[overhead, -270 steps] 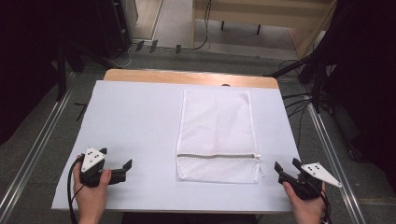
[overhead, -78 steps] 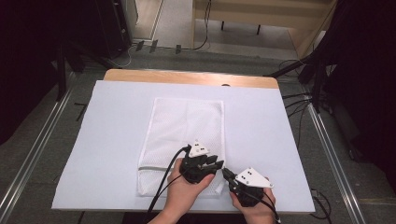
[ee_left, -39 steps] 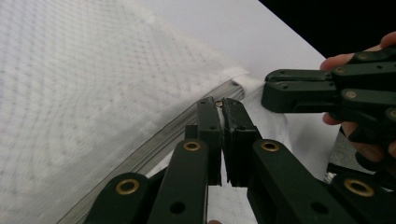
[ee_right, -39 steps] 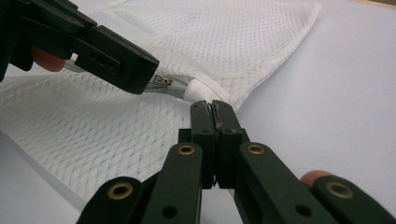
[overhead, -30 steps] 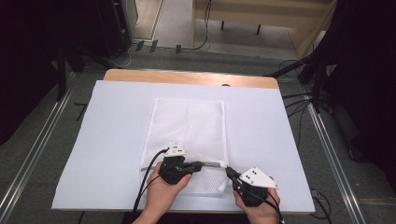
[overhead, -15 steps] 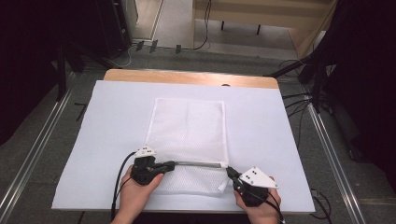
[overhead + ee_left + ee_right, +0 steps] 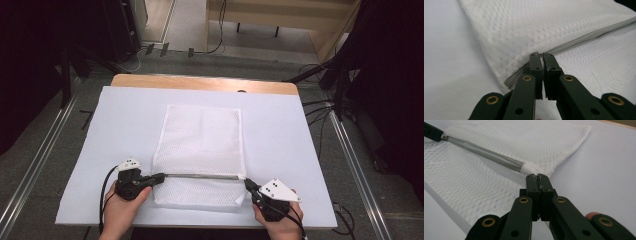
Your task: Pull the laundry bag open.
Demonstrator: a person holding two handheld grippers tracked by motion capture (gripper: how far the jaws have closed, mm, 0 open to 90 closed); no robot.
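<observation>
— Where the person's hands come in at the near edge, what do the grippers hold?
— The left gripper (image 7: 159,176) is clenched on the small metal zipper pull (image 7: 541,55); the right gripper (image 7: 248,184) pinches the white mesh laundry bag (image 7: 200,150) at the zipper's other end.
— And beyond?
— The bag lies flat on the white sheet-covered table (image 7: 280,130), its grey zipper (image 7: 200,175) stretched between them.

Each hand-held gripper, the left gripper (image 7: 161,176) and the right gripper (image 7: 247,182), has a black body topped by a grey three-cornered plate with dark dots, and black cables trail behind. Their dark jaw links carry brass-coloured rivets. The forearms are bare.
</observation>
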